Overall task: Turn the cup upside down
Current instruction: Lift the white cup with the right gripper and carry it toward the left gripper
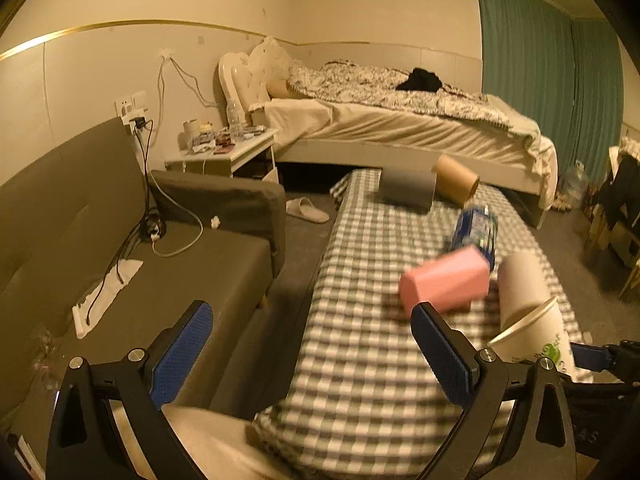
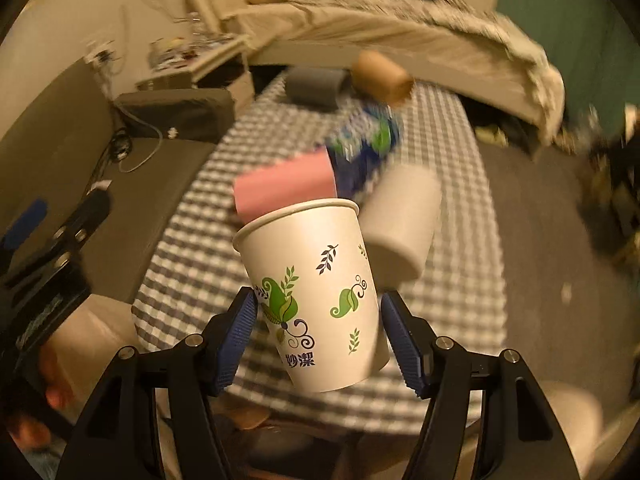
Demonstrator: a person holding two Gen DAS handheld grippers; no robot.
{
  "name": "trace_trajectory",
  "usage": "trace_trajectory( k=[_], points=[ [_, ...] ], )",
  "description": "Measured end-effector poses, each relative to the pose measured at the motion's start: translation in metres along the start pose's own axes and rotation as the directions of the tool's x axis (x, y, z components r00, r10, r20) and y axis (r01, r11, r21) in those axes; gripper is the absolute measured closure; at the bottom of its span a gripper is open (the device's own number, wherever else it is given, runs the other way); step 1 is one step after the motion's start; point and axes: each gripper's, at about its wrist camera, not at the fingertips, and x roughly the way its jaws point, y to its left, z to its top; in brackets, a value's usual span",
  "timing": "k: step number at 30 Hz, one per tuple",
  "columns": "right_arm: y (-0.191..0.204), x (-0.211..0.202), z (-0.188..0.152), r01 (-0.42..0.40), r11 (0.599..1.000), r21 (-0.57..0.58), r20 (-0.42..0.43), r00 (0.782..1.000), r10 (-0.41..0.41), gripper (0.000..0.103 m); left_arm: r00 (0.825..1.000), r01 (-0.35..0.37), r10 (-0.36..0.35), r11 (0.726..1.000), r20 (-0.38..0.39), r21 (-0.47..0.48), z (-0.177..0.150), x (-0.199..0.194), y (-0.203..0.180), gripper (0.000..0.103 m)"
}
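My right claw (image 2: 318, 338) grips one paper cup (image 2: 316, 292) low on its sides, a blue pad pressed on each side. The cup is up in the air over the checked table (image 2: 192, 256), tilted, mouth up. I cannot see inside it. Behind it stands one plain white cup (image 2: 404, 220), upside down on the table. I count two cups. There is one pink box (image 2: 280, 188), one blue pack (image 2: 368, 144), one brown tube (image 2: 382, 74) on its side and one grey thing (image 2: 316, 86). My left claw (image 1: 312, 356) is wide apart and holds nothing, low near the table edge
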Motion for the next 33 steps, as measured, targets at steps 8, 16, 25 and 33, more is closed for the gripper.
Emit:
trace_trajectory(
  k=[8,16,25,33],
  points=[
    [0.007,0.039,-0.021,-0.014,0.999,0.049,-0.078,0.997,0.017,0.039,1.000,-0.010,0.011,0.999,-0.017,0.030,-0.019,0.004,0.000,0.001],
    [0.006,0.053,-0.017,-0.012,0.999,0.052,-0.089,0.996,0.017,0.039,0.998,-0.025,0.026,0.999,-0.053,0.027,-0.021,0.012,0.001,0.001],
    [-0.010,0.047,-0.023,-0.080,0.990,0.112,-0.083,0.993,0.089,0.036,0.997,-0.049,0.052,0.997,-0.062,0.060,-0.024,0.017,-0.008,0.001],
    [-0.051,-0.002,-0.016,-0.174,0.972,0.155,0.104,0.982,0.160,0.025,0.996,0.009,-0.003,0.998,-0.092,0.059,-0.027,0.012,-0.030,0.001]
  ],
)
